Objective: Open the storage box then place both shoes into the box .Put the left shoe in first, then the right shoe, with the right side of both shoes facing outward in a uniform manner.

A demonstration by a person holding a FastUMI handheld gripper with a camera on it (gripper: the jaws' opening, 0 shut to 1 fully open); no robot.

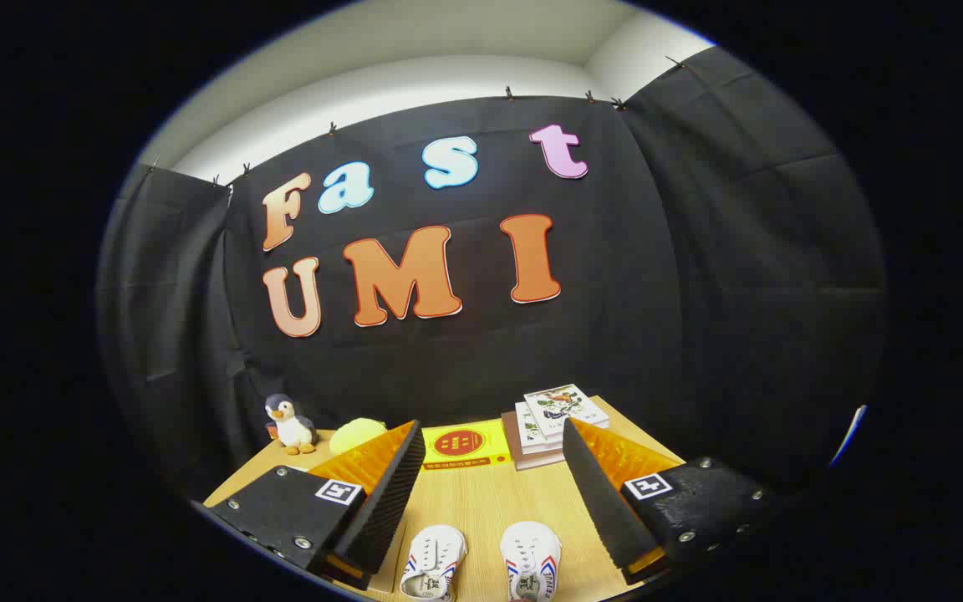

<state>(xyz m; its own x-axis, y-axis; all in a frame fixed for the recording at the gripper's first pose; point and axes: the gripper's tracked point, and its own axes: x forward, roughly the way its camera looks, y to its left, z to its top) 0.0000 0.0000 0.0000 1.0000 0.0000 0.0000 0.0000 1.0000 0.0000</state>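
Currently the gripper [486, 502] hangs with jaws apart and empty above two small white shoes [481, 562] on the tabletop [481, 502]; probably light, soft canvas, best pinched at the heel collar

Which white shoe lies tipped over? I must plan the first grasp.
The shoe nearer the penguin's side leans over; the other shoe sits upright. Open claw hovers above both.

shoes [481, 564] — white, red-blue stripes | penguin [289, 424] — grey-white | box [465, 446] — yellow, red
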